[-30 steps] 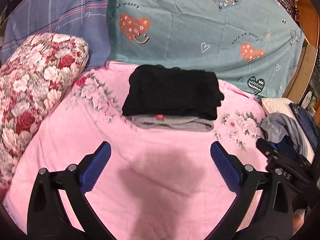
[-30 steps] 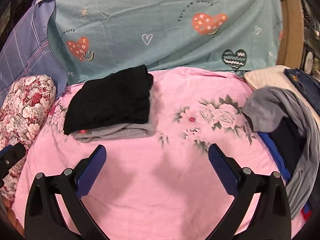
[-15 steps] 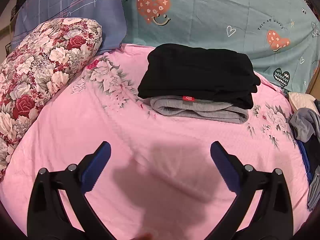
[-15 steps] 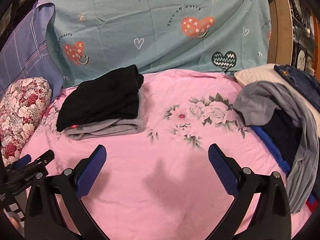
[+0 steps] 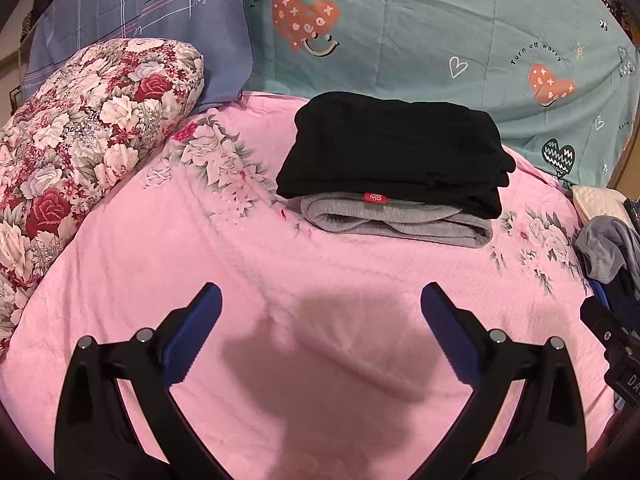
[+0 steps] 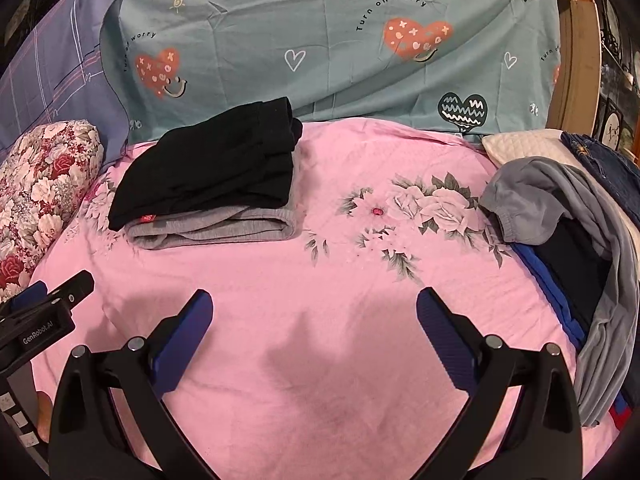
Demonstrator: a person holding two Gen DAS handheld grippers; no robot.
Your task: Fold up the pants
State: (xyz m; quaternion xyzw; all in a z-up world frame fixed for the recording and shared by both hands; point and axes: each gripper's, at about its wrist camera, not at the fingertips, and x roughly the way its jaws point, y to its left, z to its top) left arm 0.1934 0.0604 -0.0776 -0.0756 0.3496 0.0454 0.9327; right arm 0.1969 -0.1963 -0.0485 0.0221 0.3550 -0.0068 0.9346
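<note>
Folded black pants (image 5: 392,156) lie on top of folded grey pants (image 5: 400,220) at the far middle of the pink floral bedsheet (image 5: 248,264). The same stack shows at the left in the right wrist view: black pants (image 6: 212,168) over grey pants (image 6: 216,230). A heap of unfolded clothes (image 6: 576,240), grey, blue and dark, lies on the bed's right side. My left gripper (image 5: 320,312) is open and empty over bare sheet, short of the stack. My right gripper (image 6: 314,316) is open and empty too, between stack and heap. The left gripper (image 6: 44,312) also shows at that view's left edge.
A floral pillow (image 5: 80,152) lies along the left side. A teal heart-print cloth (image 5: 440,40) and a blue checked one (image 5: 140,8) hang behind the bed. Denim (image 6: 604,168) and a cream quilted pad (image 6: 520,144) sit at the far right by a wooden frame (image 6: 576,60).
Both grippers have stayed open and empty. The left view swung left and drew nearer the folded stack, which looms larger. The right view shifted little, and the left gripper now shows at its left edge.
</note>
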